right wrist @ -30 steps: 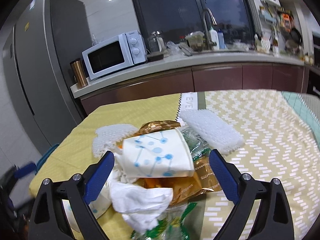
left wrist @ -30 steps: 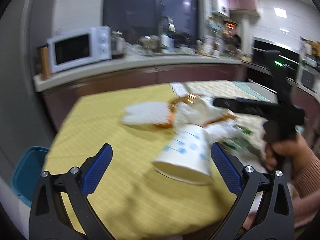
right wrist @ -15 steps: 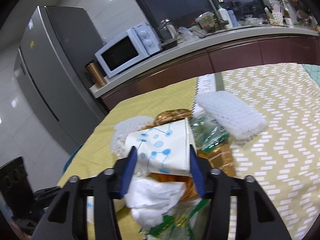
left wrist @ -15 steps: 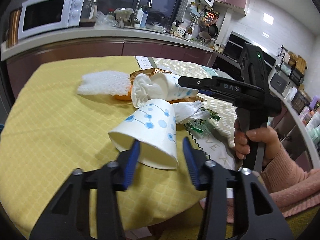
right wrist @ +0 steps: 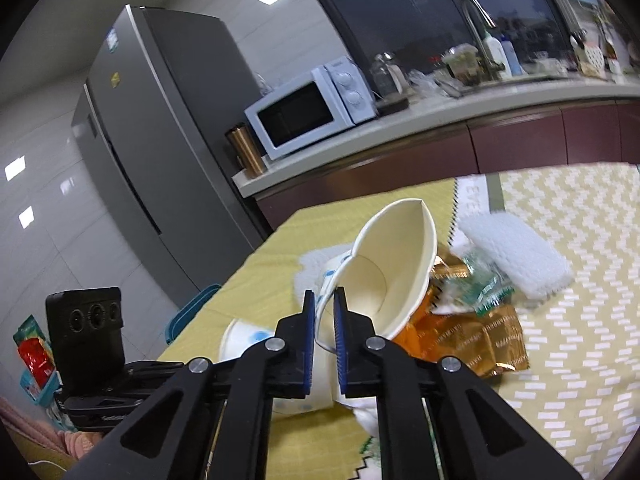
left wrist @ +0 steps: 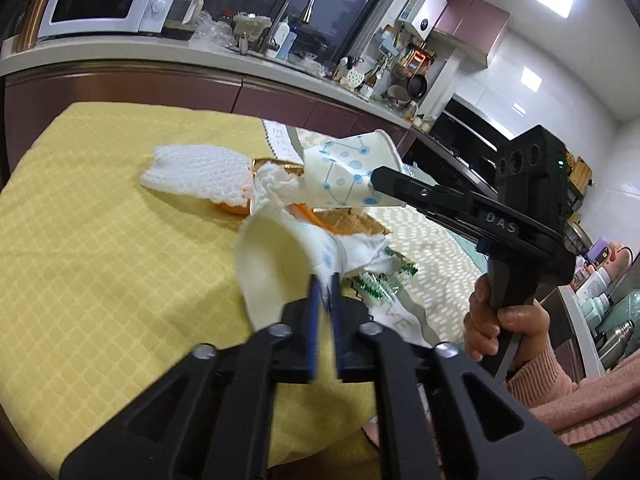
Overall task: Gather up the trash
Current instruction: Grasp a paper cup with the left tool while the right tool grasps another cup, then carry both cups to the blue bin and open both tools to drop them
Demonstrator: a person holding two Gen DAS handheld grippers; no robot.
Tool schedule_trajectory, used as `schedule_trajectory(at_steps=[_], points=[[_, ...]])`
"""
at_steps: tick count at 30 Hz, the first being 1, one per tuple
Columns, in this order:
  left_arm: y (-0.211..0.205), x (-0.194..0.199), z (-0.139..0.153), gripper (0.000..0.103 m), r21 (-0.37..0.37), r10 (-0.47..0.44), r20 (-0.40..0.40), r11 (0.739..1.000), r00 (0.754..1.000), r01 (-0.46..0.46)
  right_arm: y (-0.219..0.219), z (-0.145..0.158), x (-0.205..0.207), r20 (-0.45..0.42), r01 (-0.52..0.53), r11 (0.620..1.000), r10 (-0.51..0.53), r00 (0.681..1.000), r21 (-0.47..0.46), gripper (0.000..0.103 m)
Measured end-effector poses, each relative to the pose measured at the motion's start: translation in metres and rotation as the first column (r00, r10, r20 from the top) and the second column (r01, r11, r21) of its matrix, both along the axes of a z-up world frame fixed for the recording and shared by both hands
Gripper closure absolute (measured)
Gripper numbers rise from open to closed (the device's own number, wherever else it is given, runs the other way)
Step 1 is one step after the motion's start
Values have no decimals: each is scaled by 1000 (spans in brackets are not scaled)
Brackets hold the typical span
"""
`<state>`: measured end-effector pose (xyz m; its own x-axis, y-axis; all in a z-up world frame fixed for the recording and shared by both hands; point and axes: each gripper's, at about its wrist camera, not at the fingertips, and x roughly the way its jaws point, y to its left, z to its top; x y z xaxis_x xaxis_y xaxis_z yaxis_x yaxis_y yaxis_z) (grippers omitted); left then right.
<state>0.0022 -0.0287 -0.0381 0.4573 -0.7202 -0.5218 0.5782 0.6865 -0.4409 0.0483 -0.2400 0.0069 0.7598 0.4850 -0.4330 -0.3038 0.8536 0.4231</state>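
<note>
On the desk (left wrist: 100, 248) a heap of trash is gathered: a foam net (left wrist: 196, 174) at the left, a tissue (left wrist: 272, 188) beside it, a foil wrapper (right wrist: 476, 336) underneath. One paper cup (left wrist: 276, 260) is pinched at its rim by the left hand-held gripper (left wrist: 325, 292); a second cup (right wrist: 388, 276) is held above the heap by the right hand-held gripper (right wrist: 322, 320). A microwave (right wrist: 308, 108) is set on the counter behind.

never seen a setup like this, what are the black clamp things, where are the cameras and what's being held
No robot here: a person holds a handheld claw in each hand, each with a fisheye camera looking along its fingers. The left claw is shut on a paper cup. The right claw is shut on a second cup, lifted off the table. You can see the right hand on its handle. On the yellow table lie tissue, white foam net and wrappers.
</note>
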Motion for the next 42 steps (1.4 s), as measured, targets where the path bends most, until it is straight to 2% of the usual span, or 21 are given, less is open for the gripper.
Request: schedule_trajectory(at_steps=[9,15,18,23,26,31,36,42], points=[[40,-1,27,99,-3,67,72,998,995,-67,34,26,7,54,-101,995,103,993,-26,95],[95,-6,57,99,31,196,155,979,968,-203,80,33,32,54,-229,972,232,971,-43,95],[130,-4,71,99,58,280,189,954,941,-295,111,33,48,41,-297,954,299,954,-40,95],[197,7,78,99,96,436,201,882,877,-460,164,29,75,1,-404,914,404,915,-24,95],[233,17,76,99,128,508,199,834,838,-536,203,23,90,-31,-468,883,467,884,-29,95],[284,40,59,99,171,588,168,773,791,-611,264,10,113,-97,-555,831,549,830,-46,95],[315,67,24,99,215,632,105,739,768,-638,308,-7,127,-173,-607,790,588,791,-88,95],[329,93,-20,99,265,665,25,716,747,-646,351,-35,145,-289,-641,754,587,756,-143,95]])
